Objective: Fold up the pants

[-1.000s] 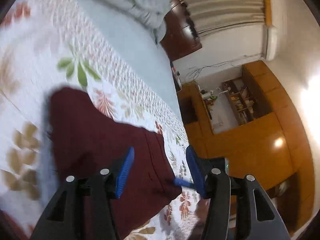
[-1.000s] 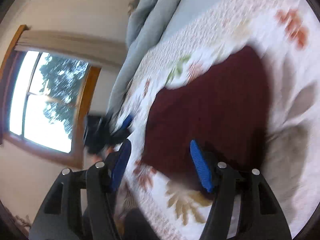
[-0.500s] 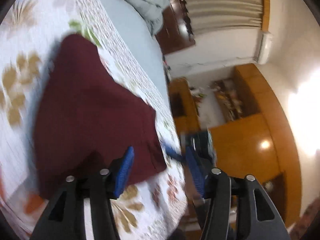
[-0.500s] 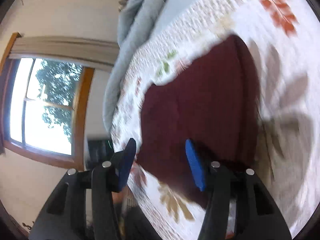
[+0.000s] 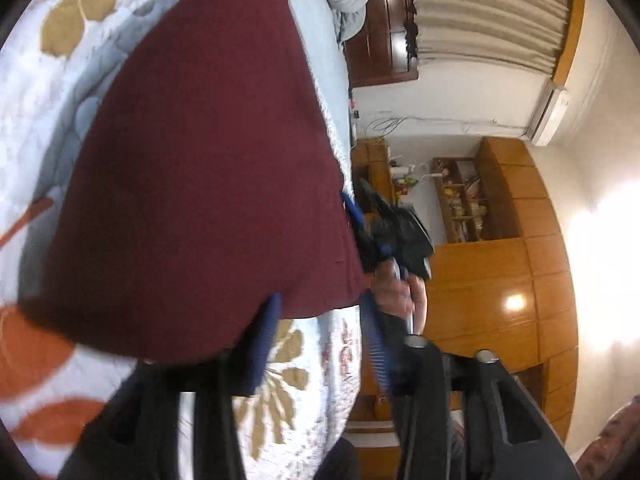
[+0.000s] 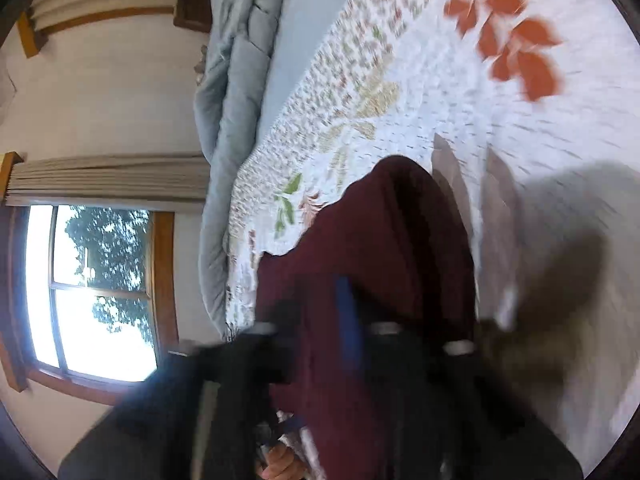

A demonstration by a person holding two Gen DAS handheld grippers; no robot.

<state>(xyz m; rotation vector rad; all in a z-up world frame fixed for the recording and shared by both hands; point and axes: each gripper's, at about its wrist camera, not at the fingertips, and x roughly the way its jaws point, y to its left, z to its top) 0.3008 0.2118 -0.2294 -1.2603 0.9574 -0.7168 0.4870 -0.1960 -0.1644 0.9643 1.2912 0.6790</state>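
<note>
Currently: maroon pants (image 5: 200,168), folded, on floral quilt (image 5: 296,364). Left gripper (image 5: 320,344) spread at their 6 o'clock edge. Right gripper (image 6: 348,320) blurred over the fabric; its state cannot be told.

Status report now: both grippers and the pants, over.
Left gripper open at pants edge. Right gripper blurred, jaws unclear. Nothing blocking on bedspread.

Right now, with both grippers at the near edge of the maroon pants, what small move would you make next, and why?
Probably close the left gripper on the hem. Its blue fingers stand apart at the near edge of the pants, which lie folded on the floral quilt. The right gripper is too blurred to judge.
</note>
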